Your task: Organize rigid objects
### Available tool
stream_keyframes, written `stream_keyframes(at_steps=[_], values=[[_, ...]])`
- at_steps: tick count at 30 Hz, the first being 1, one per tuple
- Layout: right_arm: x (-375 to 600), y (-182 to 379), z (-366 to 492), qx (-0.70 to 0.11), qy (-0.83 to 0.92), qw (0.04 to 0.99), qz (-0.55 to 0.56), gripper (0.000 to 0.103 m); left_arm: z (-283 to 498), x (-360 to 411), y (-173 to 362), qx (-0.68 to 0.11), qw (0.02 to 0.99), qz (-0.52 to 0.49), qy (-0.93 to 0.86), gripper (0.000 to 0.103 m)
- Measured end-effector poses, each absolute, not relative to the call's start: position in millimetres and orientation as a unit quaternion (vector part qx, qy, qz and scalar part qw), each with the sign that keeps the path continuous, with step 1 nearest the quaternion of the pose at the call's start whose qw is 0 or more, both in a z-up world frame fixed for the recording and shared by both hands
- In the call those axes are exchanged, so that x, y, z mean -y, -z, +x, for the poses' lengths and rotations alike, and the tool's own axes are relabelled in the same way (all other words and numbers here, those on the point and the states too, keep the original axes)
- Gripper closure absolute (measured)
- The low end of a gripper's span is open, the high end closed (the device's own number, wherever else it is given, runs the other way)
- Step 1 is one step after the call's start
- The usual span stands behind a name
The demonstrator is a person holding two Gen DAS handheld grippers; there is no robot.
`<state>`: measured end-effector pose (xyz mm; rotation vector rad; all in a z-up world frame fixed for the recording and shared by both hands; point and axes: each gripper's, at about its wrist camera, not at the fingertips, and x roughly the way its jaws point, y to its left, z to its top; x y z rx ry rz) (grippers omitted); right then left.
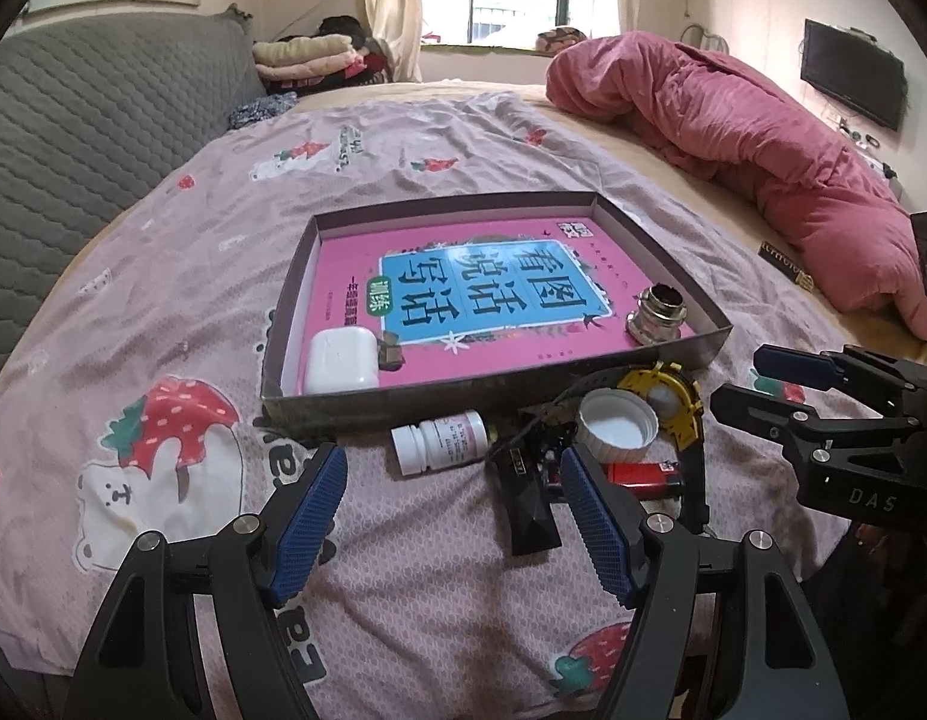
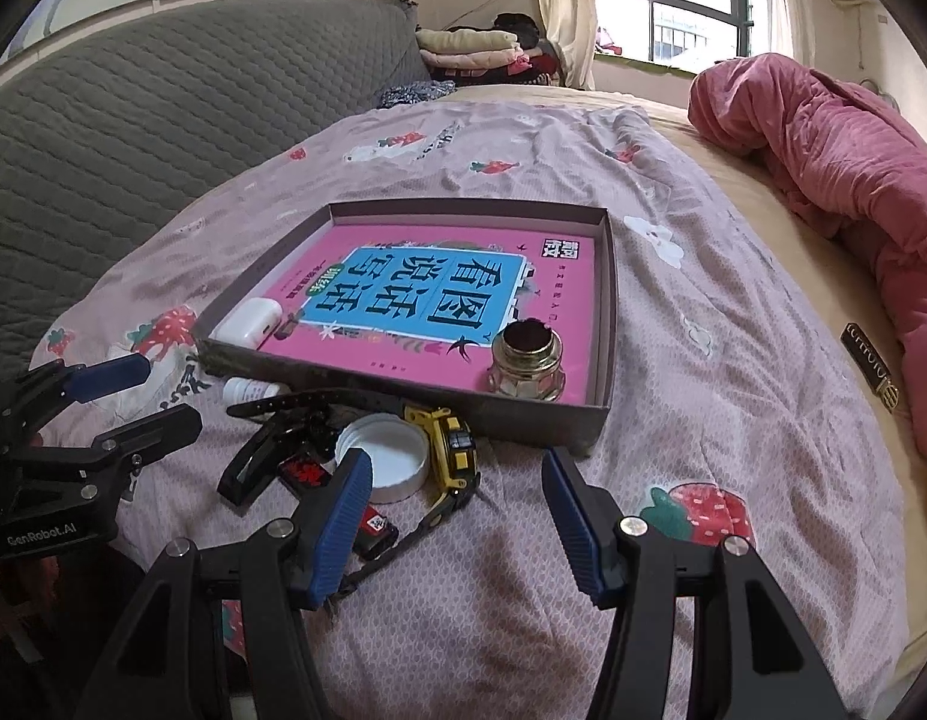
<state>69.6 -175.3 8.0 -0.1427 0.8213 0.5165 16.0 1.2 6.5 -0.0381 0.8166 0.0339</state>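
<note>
A shallow cardboard box [image 1: 403, 407] on the bed holds a pink book [image 1: 463, 276], a white earbud case [image 1: 343, 360] and a metal fitting [image 1: 658, 312]. In front of it lie a white pill bottle [image 1: 439, 441], a black faceted object [image 1: 529, 516], a white cap [image 1: 616, 426], a yellow watch [image 1: 673, 396] and a red lighter [image 1: 643, 476]. My left gripper [image 1: 454, 510] is open over the sheet below the bottle, its right finger beside the black object. My right gripper [image 2: 460, 519] is open and holds nothing, its left finger over the lighter [image 2: 376, 531] near the cap [image 2: 382, 456] and watch [image 2: 451, 450].
A bunched pink quilt [image 1: 733, 138] lies along the bed's right side. A grey padded headboard [image 2: 133, 120] rises at the left. Folded clothes [image 1: 307, 57] are stacked by the window. The strawberry-print sheet [image 2: 673, 360] stretches to the right of the box.
</note>
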Motion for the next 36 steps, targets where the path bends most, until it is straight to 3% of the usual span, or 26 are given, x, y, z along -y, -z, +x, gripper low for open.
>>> stream_keyframes(at_steps=[36], values=[[168.6, 5.8, 73.9, -0.420, -0.243, 0.870, -0.082, 0.044, 26.2, 10.6, 32.2, -0.456, 0.889, -0.028, 0.007, 0.028]])
